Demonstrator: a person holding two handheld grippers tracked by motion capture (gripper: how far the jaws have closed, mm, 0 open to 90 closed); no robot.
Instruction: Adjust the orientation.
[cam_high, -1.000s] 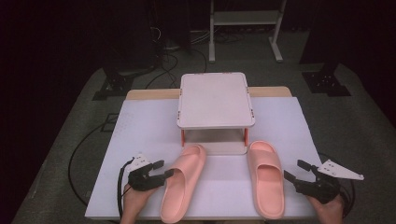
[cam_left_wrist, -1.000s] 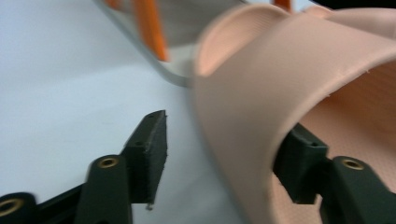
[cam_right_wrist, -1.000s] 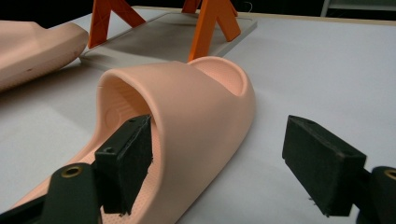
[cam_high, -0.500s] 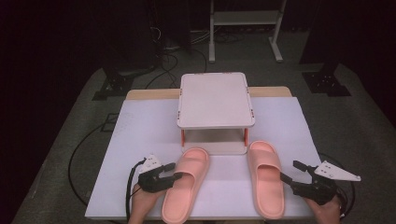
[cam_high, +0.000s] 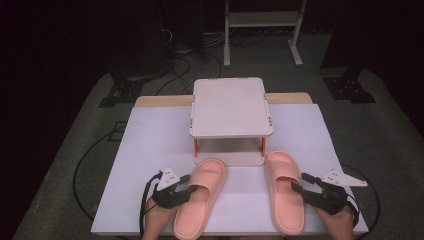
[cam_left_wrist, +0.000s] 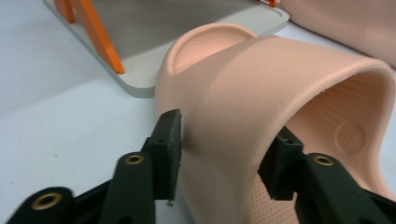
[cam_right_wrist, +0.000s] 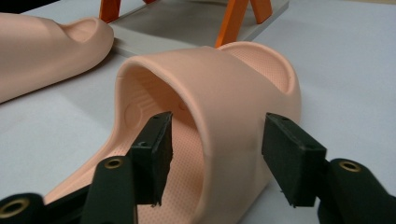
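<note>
Pink slides on white table cover (cam_high: 150, 150), toes near small shelf rack (cam_high: 231, 107). My left gripper (cam_left_wrist: 219, 144) pinches left slide (cam_high: 200, 197) strap at its side. My right gripper (cam_right_wrist: 215, 149) is spread around right slide (cam_high: 284, 190) strap, one jaw inside, pads not clearly touching.

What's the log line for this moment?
left gripper: jaws straddling left slipper strap | right gripper: open around right slipper strap | both slippers on table
</note>
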